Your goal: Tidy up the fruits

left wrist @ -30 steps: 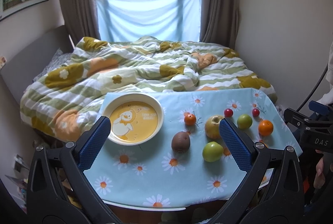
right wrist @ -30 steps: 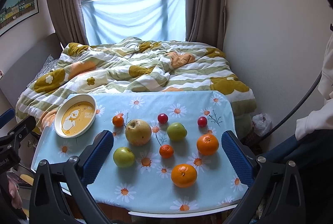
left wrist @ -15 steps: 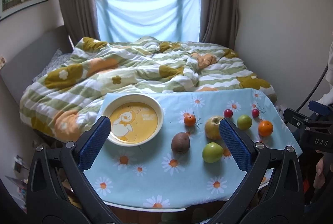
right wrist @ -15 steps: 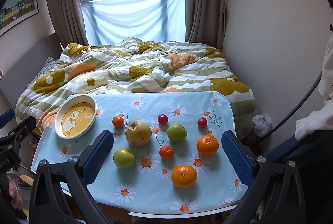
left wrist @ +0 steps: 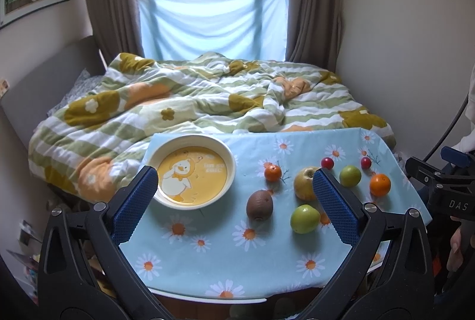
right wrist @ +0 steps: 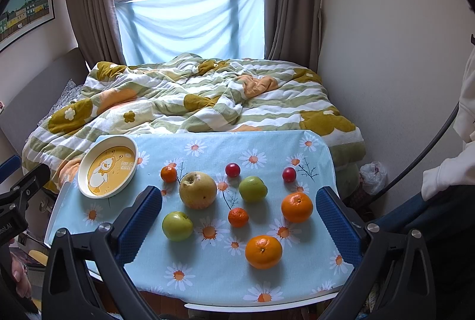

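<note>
Nothing sorted yet from what I see. Plate bare, back-left on the bench. All fruit loose on the cloth to its right: kiwi, pear, green apples, oranges, cherries. All look intact and round, so expect rolling. Left gripper and right gripper both have fingers spread wide, empty, hanging short of the bench.

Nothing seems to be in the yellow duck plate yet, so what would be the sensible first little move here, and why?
Probably lower the left gripper toward the kiwi. Both grippers are open and hold nothing, the plate has no fruit in it, and every fruit lies loose on the daisy cloth. The kiwi lies closest to the plate and stands apart from its neighbours, so the fingers could likely close on it cleanly.
</note>
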